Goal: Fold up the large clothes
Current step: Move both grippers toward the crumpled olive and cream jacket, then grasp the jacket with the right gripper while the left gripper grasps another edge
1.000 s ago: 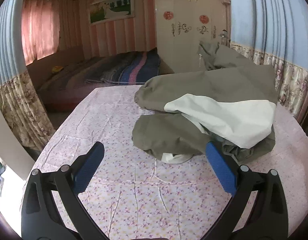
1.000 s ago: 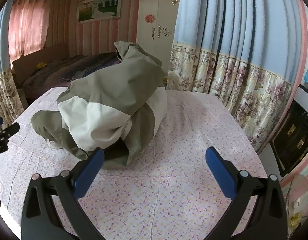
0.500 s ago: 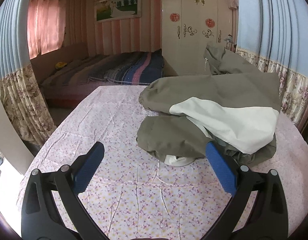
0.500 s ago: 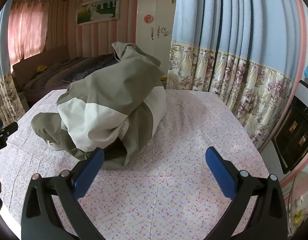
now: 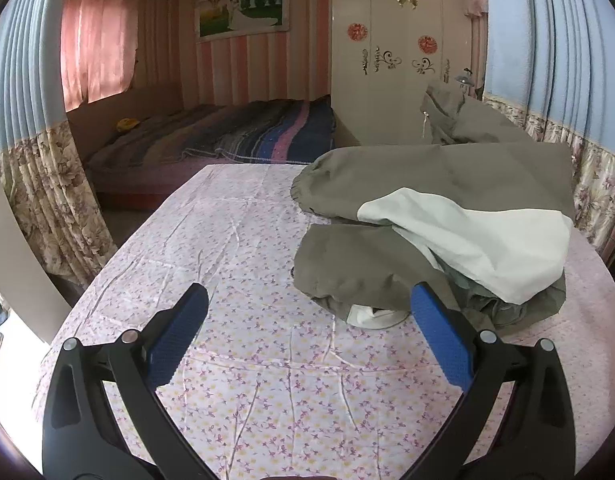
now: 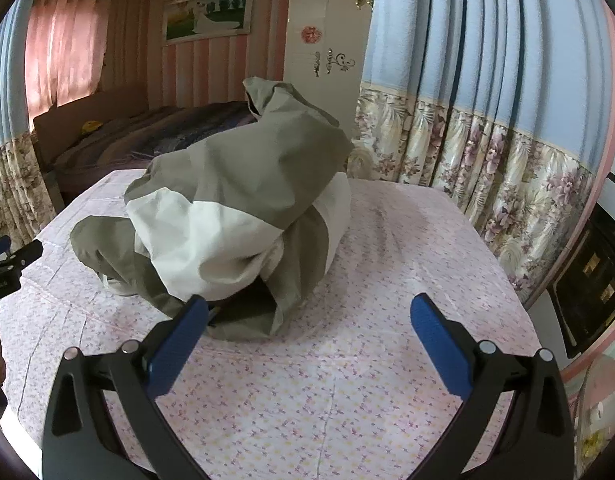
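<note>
Since a second ago: both wrist views lifted and eased back slightly, more far wall showing; crumpled olive-and-cream windbreaker jacket [image 5: 439, 216] not shifted. Heaped on pink floral tablecloth [image 5: 243, 264], toward the right and far half from the left side, centre-left from the right side [image 6: 235, 208]. Left gripper [image 5: 307, 328] spread wide, blue pads holding nothing, low over bare cloth just short of the heap. Right gripper [image 6: 307, 328] likewise wide and empty, left pad just beside the near hem. Probably thin shell fabric: light, limp, rather slick, likely to slide on itself and puff with trapped air (no stiffness to lean on). Best holds judged to be the gathered elastic cuff [image 5: 297, 192] or hem edge [image 5: 319, 292], seams rather than mid-panel. No clear long axis while bunched; olive sleeve runs roughly left-right in the left view, cuff pointing left; hood [image 6: 267, 100] peaks at the far end. Needs spreading flat before any fold.
</note>
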Motion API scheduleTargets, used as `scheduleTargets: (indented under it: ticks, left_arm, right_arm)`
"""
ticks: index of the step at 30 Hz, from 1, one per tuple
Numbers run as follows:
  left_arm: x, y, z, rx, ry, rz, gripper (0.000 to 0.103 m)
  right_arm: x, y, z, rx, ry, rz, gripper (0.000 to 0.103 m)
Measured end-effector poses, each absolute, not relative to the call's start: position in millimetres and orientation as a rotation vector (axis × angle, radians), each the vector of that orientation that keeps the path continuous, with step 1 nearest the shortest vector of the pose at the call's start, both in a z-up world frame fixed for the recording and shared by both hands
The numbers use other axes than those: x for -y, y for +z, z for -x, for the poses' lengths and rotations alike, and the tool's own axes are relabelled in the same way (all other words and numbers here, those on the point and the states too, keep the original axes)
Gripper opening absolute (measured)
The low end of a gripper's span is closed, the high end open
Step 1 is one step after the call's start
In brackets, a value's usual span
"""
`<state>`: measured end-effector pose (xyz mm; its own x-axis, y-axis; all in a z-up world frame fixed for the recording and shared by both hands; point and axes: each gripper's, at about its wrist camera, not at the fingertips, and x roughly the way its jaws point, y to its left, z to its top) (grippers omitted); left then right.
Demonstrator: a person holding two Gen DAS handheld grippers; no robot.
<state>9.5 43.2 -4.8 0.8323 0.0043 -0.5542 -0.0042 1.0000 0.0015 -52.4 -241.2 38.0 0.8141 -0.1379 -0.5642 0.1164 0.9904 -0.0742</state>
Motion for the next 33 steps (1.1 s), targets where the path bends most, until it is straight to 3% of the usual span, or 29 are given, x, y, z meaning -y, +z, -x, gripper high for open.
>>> scheduleTargets:
  ticks: [33]
  left_arm:
    - [-53.6,-29.1,-86.1,-0.599,0.009,-0.048,0.1]
  right_arm:
    - [215.8,15.8,-30.7,-0.64,-0.077,0.003,0.101]
